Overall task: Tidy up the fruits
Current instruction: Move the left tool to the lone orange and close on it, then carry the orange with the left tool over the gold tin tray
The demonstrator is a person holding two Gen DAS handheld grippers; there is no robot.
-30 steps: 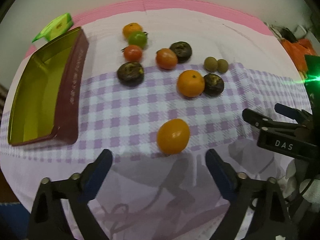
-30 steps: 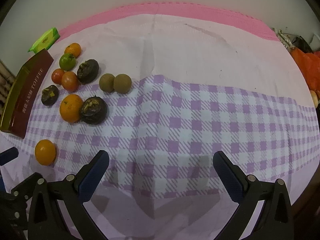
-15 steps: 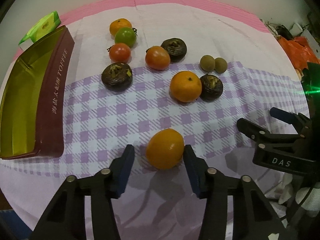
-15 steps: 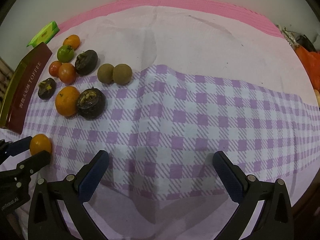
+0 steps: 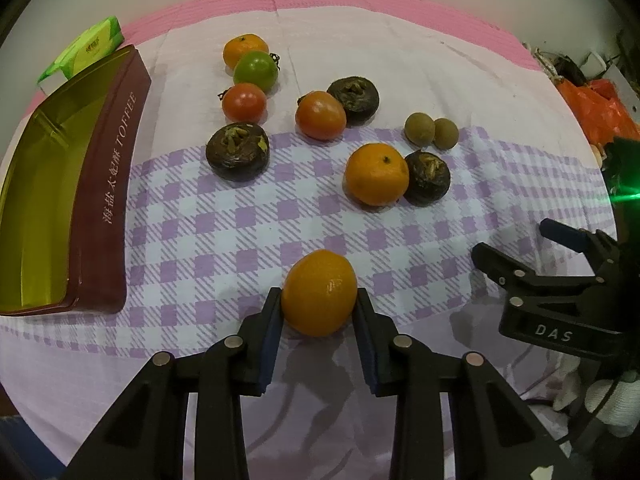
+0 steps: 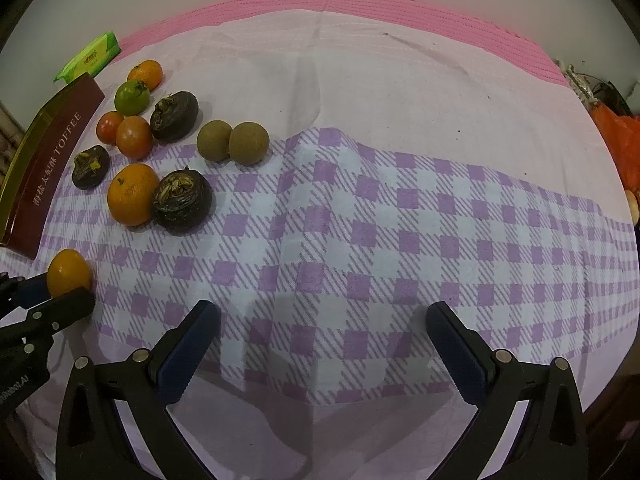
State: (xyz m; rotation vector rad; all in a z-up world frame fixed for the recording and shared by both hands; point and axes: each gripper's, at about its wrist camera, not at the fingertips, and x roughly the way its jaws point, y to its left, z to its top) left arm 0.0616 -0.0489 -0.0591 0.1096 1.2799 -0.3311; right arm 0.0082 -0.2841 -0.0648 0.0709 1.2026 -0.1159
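Observation:
A small orange fruit [image 5: 319, 292] lies on the purple checked cloth, and my left gripper [image 5: 318, 300] is closing on it, with a blue pad pressed to each side. The same fruit [image 6: 68, 272] shows at the far left of the right wrist view. Beyond it lie another orange [image 5: 377, 174], dark brown fruits [image 5: 237, 151], red tomatoes [image 5: 320, 115], a green one [image 5: 256, 69] and two small brown round fruits [image 5: 419, 130]. An open maroon tin [image 5: 104, 208] lies at the left. My right gripper [image 6: 322, 316] hangs open over bare cloth, holding nothing.
A green packet [image 5: 86, 50] lies behind the tin. An orange plastic bag [image 5: 600, 108] and clutter sit past the cloth's right edge. A pink mat [image 6: 360, 4] borders the far side. The right gripper's body [image 5: 516, 238] stands close at the left gripper's right.
The left jaws went from wide open to shut on the orange fruit as the gripper came forward and down over it. The right gripper stayed open and still.

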